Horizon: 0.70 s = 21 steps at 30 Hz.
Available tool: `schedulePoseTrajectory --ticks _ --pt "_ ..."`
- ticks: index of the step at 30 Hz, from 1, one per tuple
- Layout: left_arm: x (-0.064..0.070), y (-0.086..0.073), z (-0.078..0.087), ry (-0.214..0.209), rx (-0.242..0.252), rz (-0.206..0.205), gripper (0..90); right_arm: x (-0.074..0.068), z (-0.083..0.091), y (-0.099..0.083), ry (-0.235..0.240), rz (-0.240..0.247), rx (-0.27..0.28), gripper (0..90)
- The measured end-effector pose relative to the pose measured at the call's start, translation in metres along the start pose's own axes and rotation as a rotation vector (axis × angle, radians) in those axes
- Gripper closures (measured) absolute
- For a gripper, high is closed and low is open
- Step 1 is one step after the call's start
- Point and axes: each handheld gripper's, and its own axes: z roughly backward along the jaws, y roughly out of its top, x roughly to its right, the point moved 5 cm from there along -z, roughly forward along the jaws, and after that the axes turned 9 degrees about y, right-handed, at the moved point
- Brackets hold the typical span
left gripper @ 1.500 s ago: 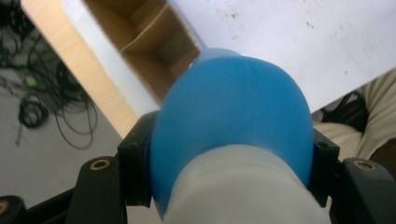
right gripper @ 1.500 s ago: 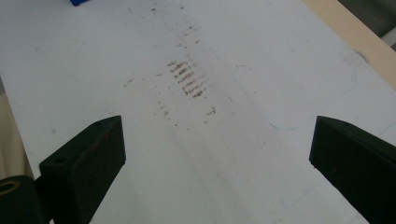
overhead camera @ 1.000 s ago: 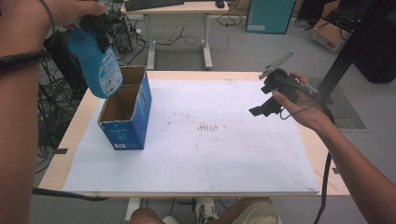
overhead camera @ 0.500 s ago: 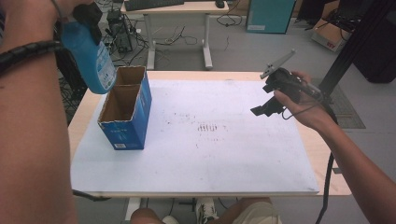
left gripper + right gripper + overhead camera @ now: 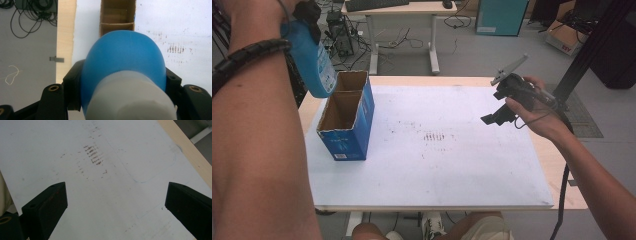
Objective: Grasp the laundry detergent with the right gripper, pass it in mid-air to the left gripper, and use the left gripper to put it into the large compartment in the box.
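The left gripper (image 5: 122, 100) pinches a blue bottle (image 5: 312, 55) between its black jaws and holds it in the air above the left rear corner of the desk (image 5: 562, 200). The cardboard box (image 5: 346, 117), open at the top and divided in two compartments, stands on the white sheet (image 5: 452, 165) just below and slightly in front of the bottle. The bottle's long axis is tilted, with its bottom pointing down toward the box, so the lowering probably needs a small shift toward the open compartments. The right gripper (image 5: 502, 112) hangs well apart at the right side, jaws spread wide and holding nothing.
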Motion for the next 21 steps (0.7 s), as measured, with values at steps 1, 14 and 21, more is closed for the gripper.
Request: schedulePoseTrajectory --ticks 1,14,21 --pt "0.0 0.0 0.0 0.0 0.0 -0.002 37.1 0.0 -0.001 0.0 -0.003 -0.009 0.016 4.1" --pt "-0.001 0.005 -0.005 0.006 0.014 -0.001 37.1 0.0 0.001 -0.002 -0.005 -0.03 0.023 4.1" --pt "-0.001 0.007 -0.014 0.002 0.008 0.006 37.1 0.001 0.0 -0.003 -0.004 -0.031 0.006 4.2"
